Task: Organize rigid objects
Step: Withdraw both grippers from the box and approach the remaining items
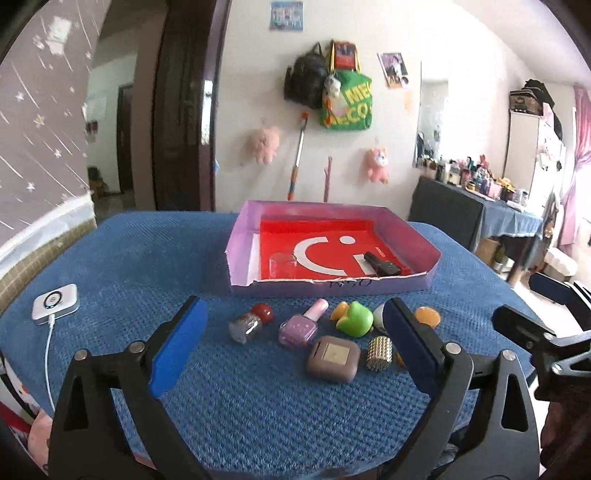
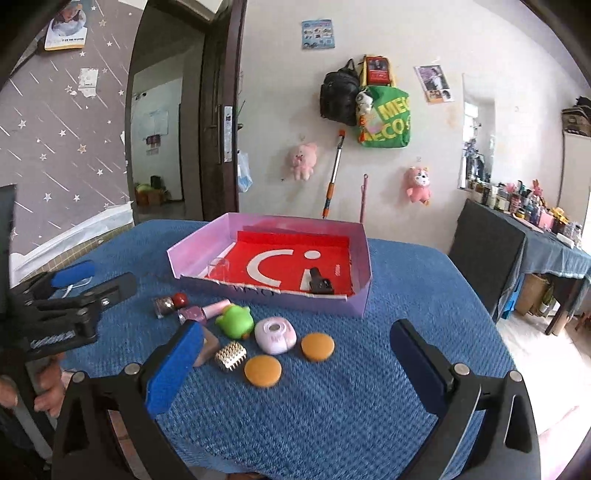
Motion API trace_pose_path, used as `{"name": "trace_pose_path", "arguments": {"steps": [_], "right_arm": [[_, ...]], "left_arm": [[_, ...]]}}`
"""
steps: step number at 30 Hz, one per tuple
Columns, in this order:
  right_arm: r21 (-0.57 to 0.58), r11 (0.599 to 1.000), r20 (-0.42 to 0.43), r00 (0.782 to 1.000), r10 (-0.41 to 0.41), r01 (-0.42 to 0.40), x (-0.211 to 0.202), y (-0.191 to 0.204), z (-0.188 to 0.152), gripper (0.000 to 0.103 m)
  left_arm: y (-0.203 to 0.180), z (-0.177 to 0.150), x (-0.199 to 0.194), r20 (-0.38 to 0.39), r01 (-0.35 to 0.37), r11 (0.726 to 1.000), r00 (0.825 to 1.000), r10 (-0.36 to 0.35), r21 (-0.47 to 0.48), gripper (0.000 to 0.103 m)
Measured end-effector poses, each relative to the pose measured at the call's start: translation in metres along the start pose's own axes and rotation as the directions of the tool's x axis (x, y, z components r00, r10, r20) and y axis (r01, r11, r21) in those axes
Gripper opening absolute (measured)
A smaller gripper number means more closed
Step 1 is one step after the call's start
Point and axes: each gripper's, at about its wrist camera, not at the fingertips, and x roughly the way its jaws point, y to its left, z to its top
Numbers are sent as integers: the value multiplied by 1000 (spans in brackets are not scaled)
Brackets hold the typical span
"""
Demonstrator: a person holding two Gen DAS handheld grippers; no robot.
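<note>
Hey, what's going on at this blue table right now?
A person is sorting small items into a purple tray, holding a two-finger tool in each hand. The left tool and right tool both hang open and empty above the loose pile. A clear cup and a black item already sit in the tray. The nail polish bottle, green toy and two orange discs wait on the cloth.

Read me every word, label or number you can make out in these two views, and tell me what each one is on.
"MEC" over "AECOS", cut off at the edge: green tote bag on the wall.
Large white "C" and "i" shapes: red sheet lining the purple tray.
Upside-down handwriting, roughly "OSW": tray's front wall.
Too blurred to read: book cover, blue wall poster, red card, photo print.
</note>
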Motion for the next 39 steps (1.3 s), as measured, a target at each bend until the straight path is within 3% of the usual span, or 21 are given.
{"name": "trace_pose_path", "arguments": {"steps": [2, 8, 19, 31, 39], "right_arm": [[2, 999, 14, 999, -51, 51, 3, 3, -14, 103], [-72, 988, 59, 989, -133, 137, 15, 16, -44, 103], [41, 998, -49, 997, -54, 56, 42, 1, -66, 103], [54, 998, -103, 995, -20, 26, 61, 0, -71, 103], [84, 996, -160, 986, 36, -22, 83, -7, -67, 103]], "left_arm": [[-5, -12, 1, 4, -10, 1000, 1000, 10, 20, 97], [-8, -40, 18, -79, -16, 1000, 997, 17, 15, 97], [-7, -55, 30, -128, -17, 1000, 992, 17, 3, 97], [-6, -57, 50, -193, 0, 1000, 981, 1, 5, 97], [-5, -53, 73, -257, 52, 999, 965, -49, 4, 97]]}}
